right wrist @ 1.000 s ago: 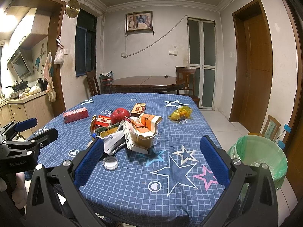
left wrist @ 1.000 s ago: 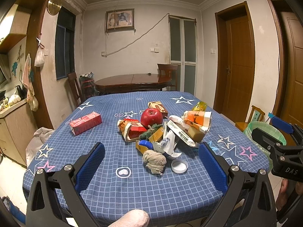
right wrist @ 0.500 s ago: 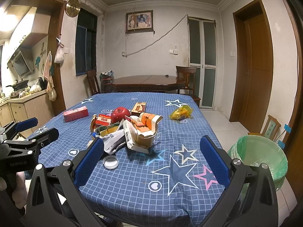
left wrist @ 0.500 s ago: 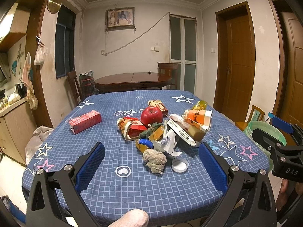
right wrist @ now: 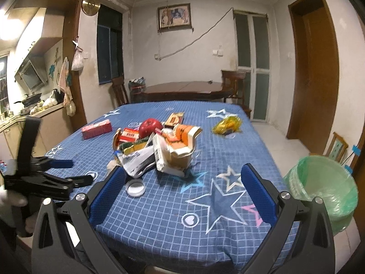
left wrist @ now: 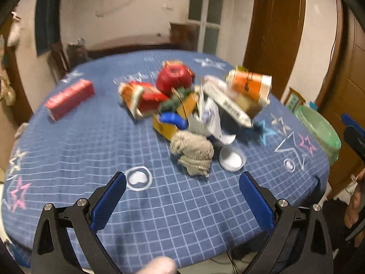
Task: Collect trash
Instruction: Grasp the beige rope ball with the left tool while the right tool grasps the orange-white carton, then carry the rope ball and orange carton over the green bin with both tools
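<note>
The left gripper point(left wrist: 182, 202) is held above the near edge of the worktop point(left wrist: 79, 141), which is covered with a blue checked cloth with stars, and its blue-padded fingers point(left wrist: 108, 202) are spread wide apart with nothing between them. The left wrist view is blurred. Just ahead of these fingers, slightly toward the right one, a crumpled beige rag point(left wrist: 192, 151) is seen, and a white round lid point(left wrist: 232, 158) lies touching or just beside it on the right. Behind them the trash pile is gathered: a blue cap point(left wrist: 172, 118), torn white wrappers point(left wrist: 211, 118), an orange and white paper cup point(left wrist: 249, 84) lying on its side, a red apple point(left wrist: 174, 77) and a crushed red carton point(left wrist: 141, 98). A pink box point(left wrist: 69, 98) lies well apart, far ahead of the left finger. The right gripper point(right wrist: 182, 193) is also held over the near edge, its fingers point(right wrist: 259, 193) being wide apart and empty. The same lid point(right wrist: 135, 187) lies just ahead of its left finger, and the pile point(right wrist: 159, 150) is farther ahead. A yellow wrapper point(right wrist: 227, 124) lies alone, far ahead between the fingers. A bin lined with a green bag point(right wrist: 324, 189) stands on the floor, to the right of the right finger.
</note>
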A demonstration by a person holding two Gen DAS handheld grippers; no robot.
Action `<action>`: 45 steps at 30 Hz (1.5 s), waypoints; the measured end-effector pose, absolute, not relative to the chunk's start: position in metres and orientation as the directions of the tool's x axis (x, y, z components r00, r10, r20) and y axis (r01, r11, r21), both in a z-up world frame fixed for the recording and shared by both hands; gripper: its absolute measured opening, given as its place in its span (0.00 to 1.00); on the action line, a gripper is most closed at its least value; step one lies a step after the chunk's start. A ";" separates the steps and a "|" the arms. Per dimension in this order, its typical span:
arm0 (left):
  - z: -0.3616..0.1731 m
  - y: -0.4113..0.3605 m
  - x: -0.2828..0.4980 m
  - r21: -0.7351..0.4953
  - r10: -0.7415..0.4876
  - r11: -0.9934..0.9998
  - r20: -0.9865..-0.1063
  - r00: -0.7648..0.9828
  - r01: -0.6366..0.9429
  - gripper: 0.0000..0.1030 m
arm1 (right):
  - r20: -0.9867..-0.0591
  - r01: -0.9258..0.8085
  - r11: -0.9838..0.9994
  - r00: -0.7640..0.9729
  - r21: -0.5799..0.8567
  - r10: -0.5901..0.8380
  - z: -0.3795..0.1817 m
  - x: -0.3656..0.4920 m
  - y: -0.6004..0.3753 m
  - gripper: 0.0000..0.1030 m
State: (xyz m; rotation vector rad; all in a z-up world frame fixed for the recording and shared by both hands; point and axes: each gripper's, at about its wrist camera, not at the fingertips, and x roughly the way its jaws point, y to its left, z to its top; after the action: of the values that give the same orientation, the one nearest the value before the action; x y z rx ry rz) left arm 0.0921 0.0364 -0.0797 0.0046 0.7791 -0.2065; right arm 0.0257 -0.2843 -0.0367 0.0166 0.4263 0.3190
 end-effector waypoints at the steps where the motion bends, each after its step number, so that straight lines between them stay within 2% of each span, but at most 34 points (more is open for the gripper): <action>1: -0.085 0.034 0.099 -0.076 -0.193 0.977 -0.706 0.682 0.198 0.95 | -0.414 -0.309 0.947 0.853 0.089 0.318 -0.040 0.028 -0.284 0.95; 5: -0.098 0.026 0.122 -0.092 -0.215 0.972 -0.722 0.657 0.217 0.91 | -0.450 -0.361 0.926 0.813 0.107 0.369 -0.050 0.037 -0.281 0.95; 9: -0.108 0.018 0.148 -0.104 -0.216 0.972 -0.748 0.627 0.210 0.85 | -0.494 -0.410 0.901 0.759 0.140 0.423 -0.060 0.047 -0.276 0.86; 11: -0.113 0.018 0.160 -0.130 -0.229 0.970 -0.761 0.607 0.204 0.74 | -0.515 -0.430 0.890 0.734 0.151 0.443 -0.065 0.052 -0.273 0.82; 13: -0.116 0.017 0.167 -0.130 -0.226 0.971 -0.763 0.606 0.199 0.70 | -0.531 -0.447 0.881 0.715 0.153 0.455 -0.068 0.056 -0.269 0.76; 16: -0.115 0.020 0.172 -0.142 -0.237 0.969 -0.762 0.603 0.202 0.49 | -0.547 -0.470 0.868 0.689 0.163 0.476 -0.069 0.062 -0.263 0.70; 17: -0.114 0.024 0.173 -0.166 -0.258 0.964 -0.759 0.598 0.205 0.47 | -0.547 -0.477 0.862 0.682 0.170 0.485 -0.068 0.064 -0.261 0.70; 21: -0.113 0.036 0.170 -0.175 -0.254 0.967 -0.751 0.609 0.188 0.46 | -0.533 -0.478 0.863 0.693 0.163 0.485 -0.054 0.079 -0.259 0.64; 28: -0.112 0.038 0.166 -0.202 -0.282 0.959 -0.746 0.603 0.199 0.46 | -0.474 -0.434 0.885 0.751 0.171 0.460 -0.017 0.135 -0.277 0.63; 33: -0.112 0.033 0.166 -0.199 -0.285 0.958 -0.743 0.605 0.207 0.46 | -0.535 -0.393 0.869 0.684 0.301 0.495 -0.039 0.189 -0.285 0.63; 35: -0.112 0.032 0.167 -0.192 -0.280 0.959 -0.743 0.608 0.208 0.45 | -0.561 -0.398 0.860 0.652 0.320 0.510 -0.050 0.199 -0.282 0.60; 38: -0.112 0.032 0.167 -0.188 -0.276 0.961 -0.741 0.613 0.205 0.44 | -0.583 -0.404 0.861 0.634 0.310 0.508 -0.058 0.200 -0.275 0.45; 42: -0.111 0.033 0.166 -0.185 -0.267 0.963 -0.732 0.626 0.194 0.43 | -0.585 -0.415 0.879 0.661 0.236 0.470 -0.056 0.192 -0.266 0.14; 43: -0.110 0.033 0.165 -0.183 -0.262 0.965 -0.728 0.633 0.189 0.43 | -0.577 -0.416 0.884 0.676 0.215 0.458 -0.054 0.188 -0.264 0.09; 45: -0.106 0.036 0.162 -0.177 -0.248 0.969 -0.716 0.652 0.174 0.42 | -0.548 -0.410 0.896 0.716 0.169 0.431 -0.047 0.178 -0.263 0.07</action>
State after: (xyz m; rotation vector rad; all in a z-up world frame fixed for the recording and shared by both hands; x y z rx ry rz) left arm 0.1616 0.0358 -0.1060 -0.0954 0.8264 -0.2398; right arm 0.1782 -0.2626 -0.0474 0.0360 0.6160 0.4658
